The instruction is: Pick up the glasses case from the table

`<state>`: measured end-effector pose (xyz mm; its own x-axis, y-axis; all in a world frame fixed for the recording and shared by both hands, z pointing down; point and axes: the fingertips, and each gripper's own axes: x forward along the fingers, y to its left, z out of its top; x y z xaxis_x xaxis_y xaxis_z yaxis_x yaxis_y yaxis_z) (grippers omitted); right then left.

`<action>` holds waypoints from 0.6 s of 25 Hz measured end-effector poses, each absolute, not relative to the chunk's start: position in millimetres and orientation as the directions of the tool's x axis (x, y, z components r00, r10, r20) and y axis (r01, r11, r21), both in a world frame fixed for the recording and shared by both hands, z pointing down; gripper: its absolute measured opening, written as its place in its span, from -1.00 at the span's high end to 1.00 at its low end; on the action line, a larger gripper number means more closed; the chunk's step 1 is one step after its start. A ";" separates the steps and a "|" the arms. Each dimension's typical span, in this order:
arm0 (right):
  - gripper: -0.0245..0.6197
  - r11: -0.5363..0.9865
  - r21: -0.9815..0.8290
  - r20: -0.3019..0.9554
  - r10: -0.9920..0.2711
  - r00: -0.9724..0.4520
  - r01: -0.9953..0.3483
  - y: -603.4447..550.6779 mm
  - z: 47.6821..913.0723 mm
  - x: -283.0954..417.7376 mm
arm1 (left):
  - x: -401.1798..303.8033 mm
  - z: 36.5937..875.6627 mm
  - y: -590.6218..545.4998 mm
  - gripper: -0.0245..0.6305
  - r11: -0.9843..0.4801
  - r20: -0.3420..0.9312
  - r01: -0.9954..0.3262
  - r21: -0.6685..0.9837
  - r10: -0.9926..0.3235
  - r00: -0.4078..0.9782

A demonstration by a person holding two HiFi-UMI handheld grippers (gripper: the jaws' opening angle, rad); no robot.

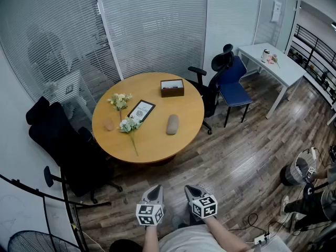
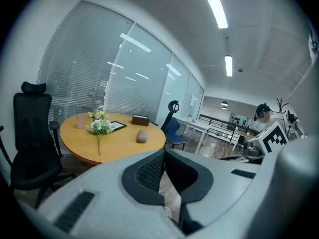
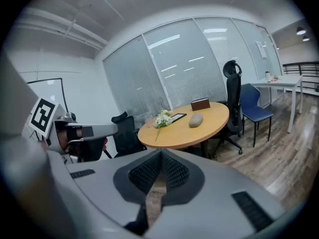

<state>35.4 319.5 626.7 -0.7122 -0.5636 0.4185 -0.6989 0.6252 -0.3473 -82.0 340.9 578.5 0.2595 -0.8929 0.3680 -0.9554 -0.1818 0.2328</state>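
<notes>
A grey oval glasses case [image 1: 172,124] lies on the right part of the round wooden table [image 1: 157,146]. The same case [image 2: 142,136] shows in the left gripper view and again, small [image 3: 196,120], in the right gripper view. My left gripper [image 1: 155,194] and right gripper [image 1: 193,192] are held side by side low in the head view, well short of the table. Both are shut with nothing between the jaws. The shut tips of the left gripper [image 2: 163,155] and of the right gripper [image 3: 160,155] point toward the table.
On the table lie two white flower sprigs [image 1: 127,125], a framed card [image 1: 140,110], a brown box [image 1: 172,88] and a small cup [image 1: 108,125]. Black office chairs [image 1: 63,146] stand left, a blue chair [image 1: 233,91] and a white desk [image 1: 273,62] right. Cables [image 1: 262,235] lie on the wooden floor.
</notes>
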 end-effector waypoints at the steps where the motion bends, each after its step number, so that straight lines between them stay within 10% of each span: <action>1: 0.93 0.623 -0.349 0.415 -0.567 -0.712 -0.700 316.9 628.2 33.3 | -84.6 579.1 339.4 0.90 -0.184 0.371 -0.957 0.225 -0.892 0.259; 15: 0.93 0.568 -0.422 0.391 -0.589 -0.707 -0.706 292.0 629.0 46.7 | -85.5 577.1 309.6 0.89 -0.203 0.350 -0.948 0.245 -0.893 0.282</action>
<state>46.7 292.0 629.0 -0.7074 -0.5886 0.3914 -0.7063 0.5680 -0.4225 -85.5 309.6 577.1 0.2818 -0.8933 0.3501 -0.9481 -0.2033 0.2446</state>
